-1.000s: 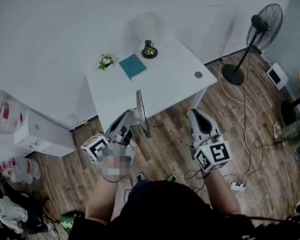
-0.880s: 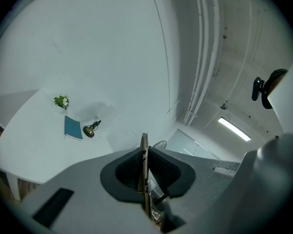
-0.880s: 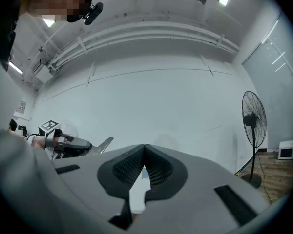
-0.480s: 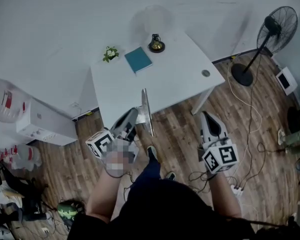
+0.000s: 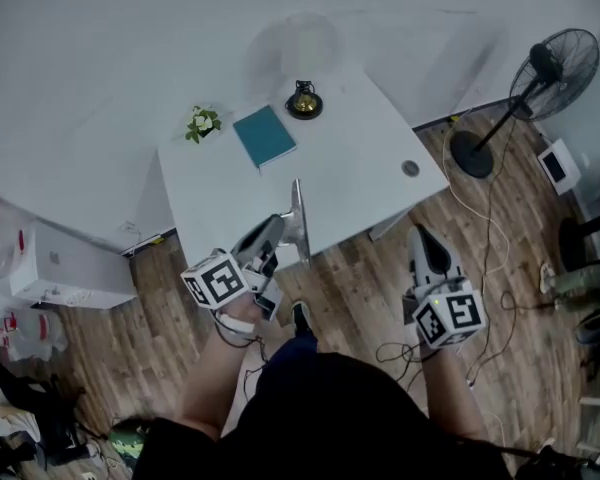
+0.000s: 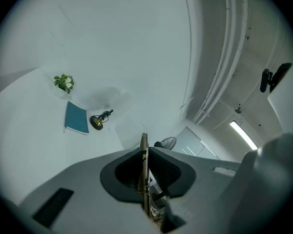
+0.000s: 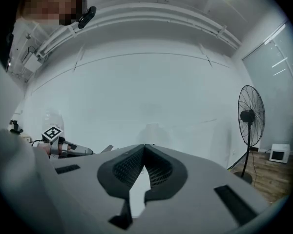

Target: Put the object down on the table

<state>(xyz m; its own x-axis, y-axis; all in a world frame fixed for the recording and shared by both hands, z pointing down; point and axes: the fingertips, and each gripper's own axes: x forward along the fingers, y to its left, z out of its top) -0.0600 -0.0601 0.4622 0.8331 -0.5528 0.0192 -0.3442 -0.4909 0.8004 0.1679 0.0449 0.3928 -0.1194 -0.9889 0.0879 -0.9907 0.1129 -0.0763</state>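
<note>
Of the two tools, the left hand-held gripper [image 5: 278,231] [image 6: 144,152] is clamped on a thin flat grey panel [image 5: 299,218] [image 6: 144,141], which stands on edge between its pads (seen edge-on, it is little more than a narrow strip in both views). In the head view the panel is in the air at the near edge of the white rectangular table [image 5: 350,173], not lying on it; whether it touches that edge cannot be told.

The right hand-held gripper [image 5: 426,238] [image 7: 144,147] is out over the wooden plank floor [image 5: 355,288], beside the table's near right corner, with its jaw tips together and nothing between them.

Toward the far side of the table lie a teal book [image 5: 264,136] [image 6: 76,118], a small potted plant with white flowers [image 5: 201,122] [image 6: 64,82] to its left, and a small brass-coloured lamp [image 5: 304,100] [image 6: 98,121] to its right. A black pedestal fan [image 5: 540,78] [image 7: 250,116] stands on the floor well to the table's right.
</note>
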